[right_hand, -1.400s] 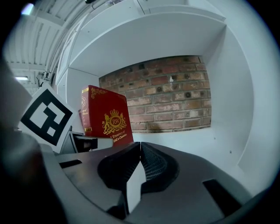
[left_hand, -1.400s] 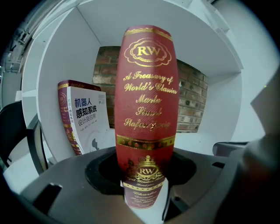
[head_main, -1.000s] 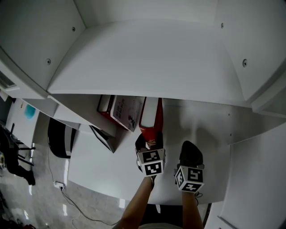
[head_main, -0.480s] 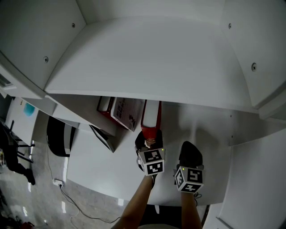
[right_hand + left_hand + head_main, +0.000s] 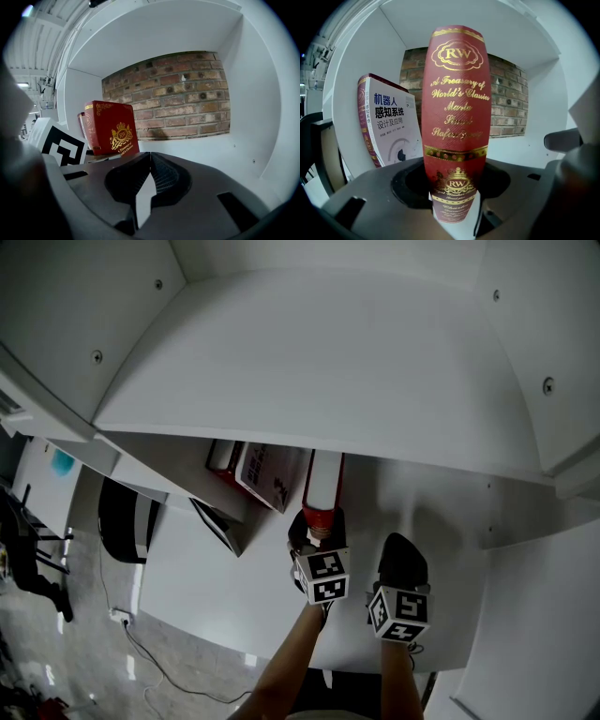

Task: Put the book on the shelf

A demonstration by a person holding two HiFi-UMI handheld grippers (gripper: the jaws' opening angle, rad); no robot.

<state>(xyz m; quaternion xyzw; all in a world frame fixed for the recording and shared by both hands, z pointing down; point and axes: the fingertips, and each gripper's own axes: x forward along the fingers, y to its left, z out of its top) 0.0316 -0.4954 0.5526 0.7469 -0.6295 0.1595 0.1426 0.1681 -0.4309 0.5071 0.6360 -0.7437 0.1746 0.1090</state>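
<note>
Placement under way: the book [image 5: 458, 117], red with gilt lettering, stands upright inside the shelf [image 5: 441, 512] compartment with its spine facing outward. The left gripper [image 5: 455, 208] has its jaws clamped on the lower end of the spine, one on each cover. This low grip appears chosen to keep the book vertical and to leave its upper part free under the board above. Whether the bottom edge already bears on the shelf cannot be told from any view.

A second book [image 5: 389, 124], white-covered, leans against the left wall of the same compartment. The red book sits just beside it, with a gap showing between them, so the aim seems to be a slot next to it rather than on top.

The right gripper [image 5: 149, 187] has its jaws closed on nothing. It hangs to the right of the left one, clear of both books, and seems held in reserve. A brick wall [image 5: 178, 93] closes the back of the compartment.

Judgement: the task is near its end. What remains is seating the book and releasing it without tipping it.
</note>
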